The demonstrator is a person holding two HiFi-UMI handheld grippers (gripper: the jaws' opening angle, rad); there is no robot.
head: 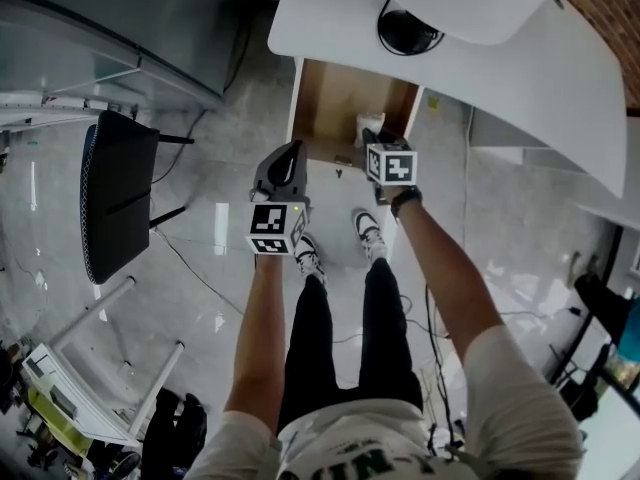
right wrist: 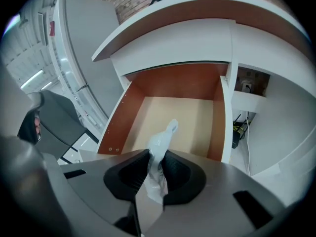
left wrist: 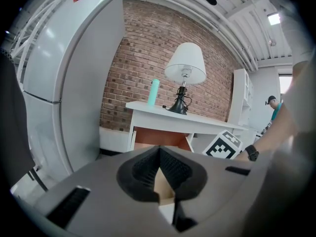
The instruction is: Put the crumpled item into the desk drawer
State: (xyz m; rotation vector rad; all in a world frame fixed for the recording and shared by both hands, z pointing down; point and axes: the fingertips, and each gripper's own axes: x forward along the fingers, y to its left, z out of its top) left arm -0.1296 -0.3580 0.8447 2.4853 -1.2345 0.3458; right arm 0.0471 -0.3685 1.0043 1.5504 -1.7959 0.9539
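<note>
Our right tool is pinched narrow on a crumpled plastic wrapper. The two dark pads press its bunched middle, a twisted white tip pokes out ahead of the jaws, and a looser fold hangs behind them. Our left tool has its jaws together at the tips with nothing between them. It hangs near the right one, by the front corner of the drawer and outside it.

In the head view the right tool sits above the front of the open drawer. The wrapper is therefore in the air over the drawer's pale wooden floor, not touching it. The drawer is pulled out from under the white worktop, which carries a lamp and a teal bottle.

We judge the wrapper to be very light, thin and soft: it gives under the pads, it cannot break, and it needs little squeeze. Its film looks smooth, so we expect it to be slippery, and a grip on a single loose layer could slide off. The bunched centre, where several folds stack up, is the place to hold it, as now. Being so light, it may cling to a pad or drift when let go, so we think a release low inside the drawer suits it best
</note>
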